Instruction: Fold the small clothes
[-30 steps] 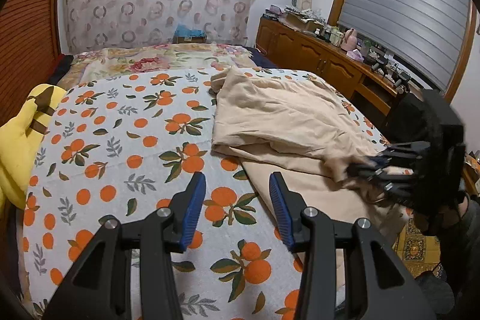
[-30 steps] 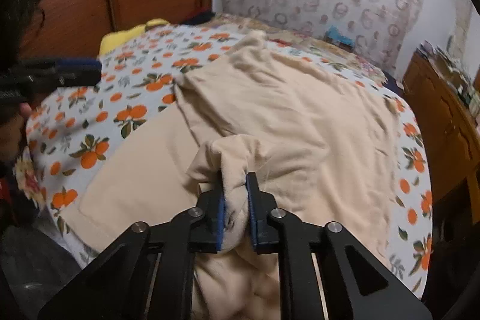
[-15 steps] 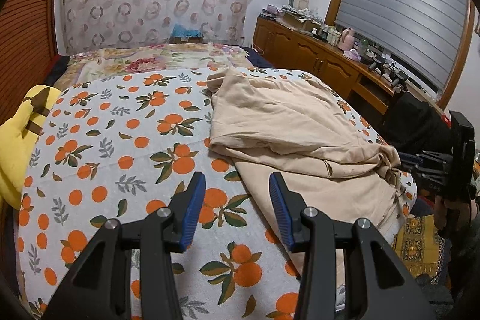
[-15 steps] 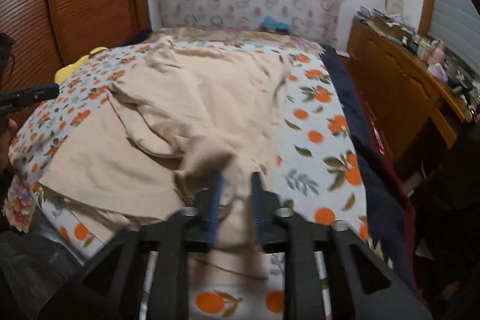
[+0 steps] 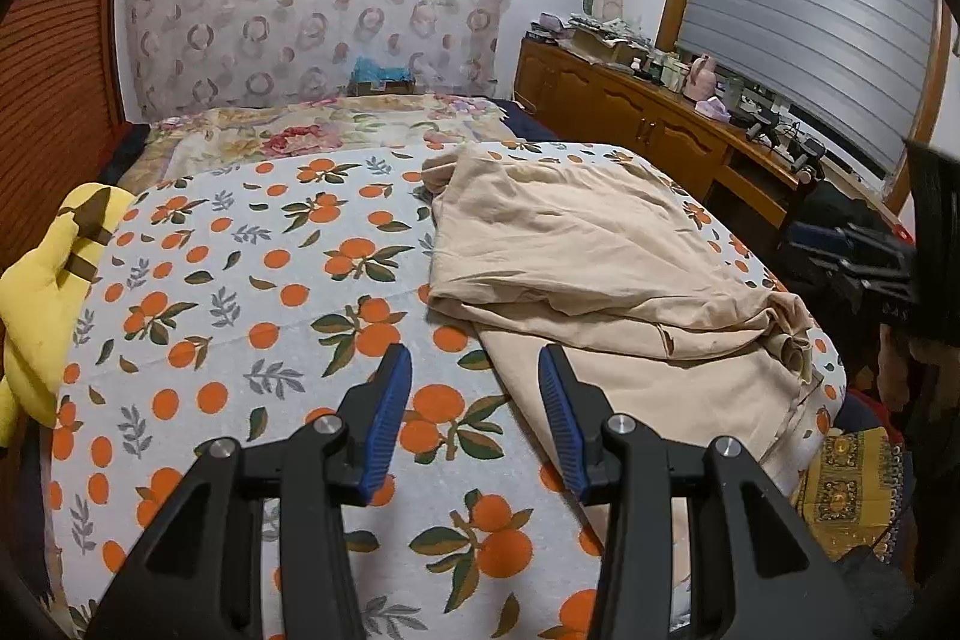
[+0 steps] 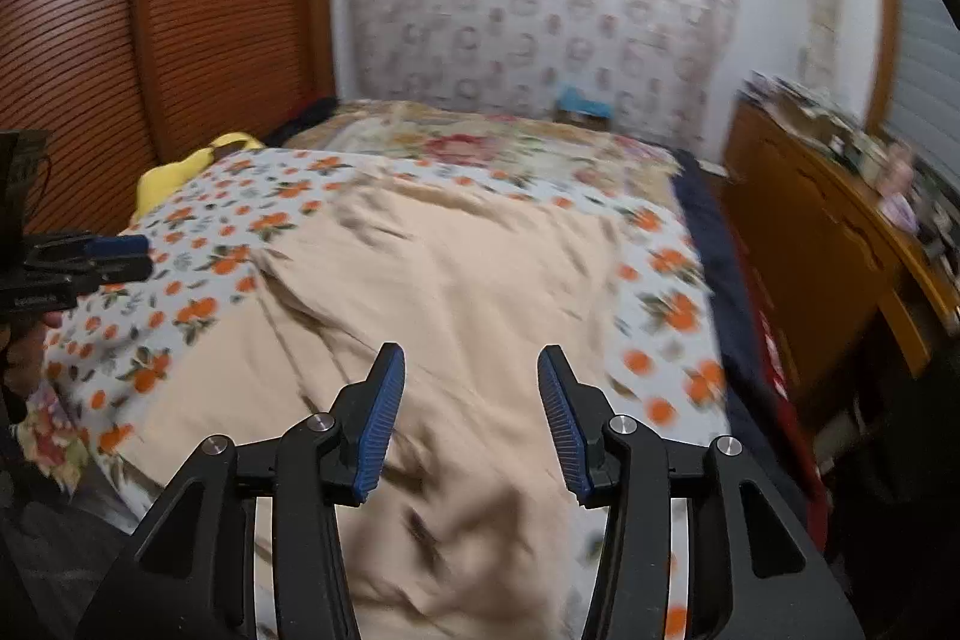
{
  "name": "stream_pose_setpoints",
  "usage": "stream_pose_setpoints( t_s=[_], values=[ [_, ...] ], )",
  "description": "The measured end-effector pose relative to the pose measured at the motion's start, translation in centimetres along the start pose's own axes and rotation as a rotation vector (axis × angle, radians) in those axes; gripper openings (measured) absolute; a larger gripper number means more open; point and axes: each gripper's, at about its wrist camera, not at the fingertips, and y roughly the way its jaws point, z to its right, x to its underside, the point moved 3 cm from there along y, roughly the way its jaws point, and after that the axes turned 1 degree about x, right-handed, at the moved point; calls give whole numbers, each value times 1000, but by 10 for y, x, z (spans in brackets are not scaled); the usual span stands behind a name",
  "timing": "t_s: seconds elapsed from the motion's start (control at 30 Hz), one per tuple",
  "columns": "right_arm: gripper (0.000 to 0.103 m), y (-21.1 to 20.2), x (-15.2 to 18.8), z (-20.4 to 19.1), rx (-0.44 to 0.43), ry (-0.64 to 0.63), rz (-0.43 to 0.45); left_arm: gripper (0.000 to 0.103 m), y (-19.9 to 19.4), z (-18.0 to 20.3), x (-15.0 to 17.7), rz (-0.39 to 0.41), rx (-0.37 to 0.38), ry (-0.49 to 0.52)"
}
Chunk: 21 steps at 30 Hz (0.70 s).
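Observation:
A beige garment [image 5: 594,274] lies rumpled and partly folded over itself on the right half of the bed, one edge hanging over the near side. It fills the middle of the right wrist view [image 6: 444,316], blurred. My left gripper [image 5: 474,418] is open and empty above the orange-print sheet, just left of the garment's near edge. My right gripper [image 6: 468,418] is open and empty above the garment's near part. It shows at the right edge of the left wrist view [image 5: 852,256], off the bed's side.
The bed has an orange-print sheet [image 5: 240,292] and a floral cover [image 5: 300,130] at its far end. A yellow plush [image 5: 48,274] lies at the left edge. A wooden sideboard [image 5: 648,124] with clutter runs along the right wall. A wooden panel wall [image 6: 180,10] stands left.
My right gripper let go of the bunched beige cloth, opened wide and drew back off the bed's side. The cloth dropped onto the bed. My left gripper stayed open in place.

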Motion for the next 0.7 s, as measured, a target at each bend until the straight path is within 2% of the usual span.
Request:
stream_pose_setpoints(
  t_s=[0.17, 0.43, 0.6, 0.7],
  values=[
    [47, 37, -28, -43, -107, -97, -33, 43, -2, -7, 2, 7, -19, -6],
    [47, 107, -54, -103, -279, -189, -151, 43, -4, -22, 5, 14, -34, -33],
    [47, 142, -48, -134, -302, -266, -234, 43, -4, -27, 8, 13, -34, -43],
    [47, 159, -42, -143, -255, -325, -264, 43, -3, -29, 9, 12, -33, -49]
  ],
)
